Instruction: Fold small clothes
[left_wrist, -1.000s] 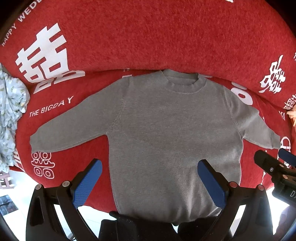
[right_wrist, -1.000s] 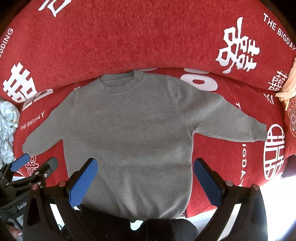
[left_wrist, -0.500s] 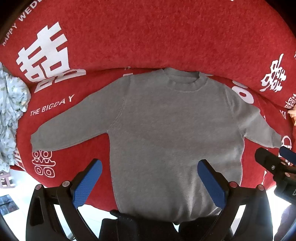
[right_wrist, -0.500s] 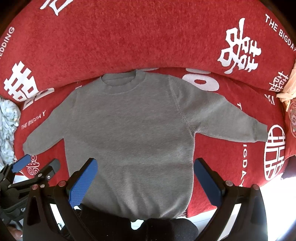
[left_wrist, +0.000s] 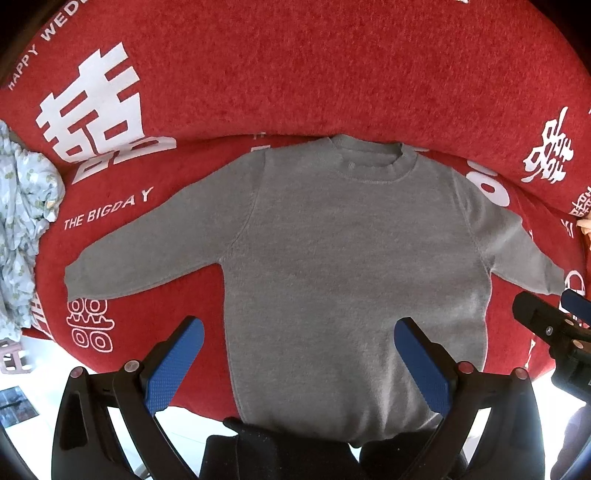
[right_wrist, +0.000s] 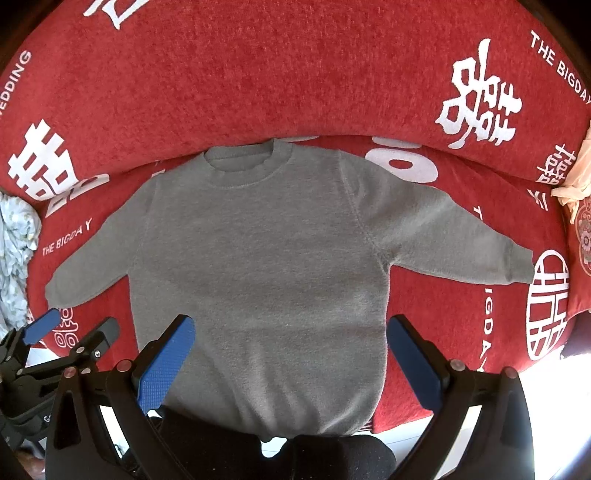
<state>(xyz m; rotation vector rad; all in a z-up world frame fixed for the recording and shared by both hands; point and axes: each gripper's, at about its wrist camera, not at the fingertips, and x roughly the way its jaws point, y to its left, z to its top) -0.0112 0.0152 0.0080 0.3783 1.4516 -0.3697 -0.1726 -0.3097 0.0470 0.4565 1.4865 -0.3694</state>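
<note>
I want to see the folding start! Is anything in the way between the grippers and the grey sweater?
Nothing visible is in the way. The grey sweater lies flat on the red cover, sleeves spread out. The left gripper and right gripper are both open just above its bottom edge. The flowery cloth sits off to the side.

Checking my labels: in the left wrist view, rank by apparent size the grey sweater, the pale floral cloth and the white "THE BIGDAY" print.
1. Sweater, by far.
2. Floral cloth, though cut off by the frame edge.
3. "THE BIGDAY" print.
</note>
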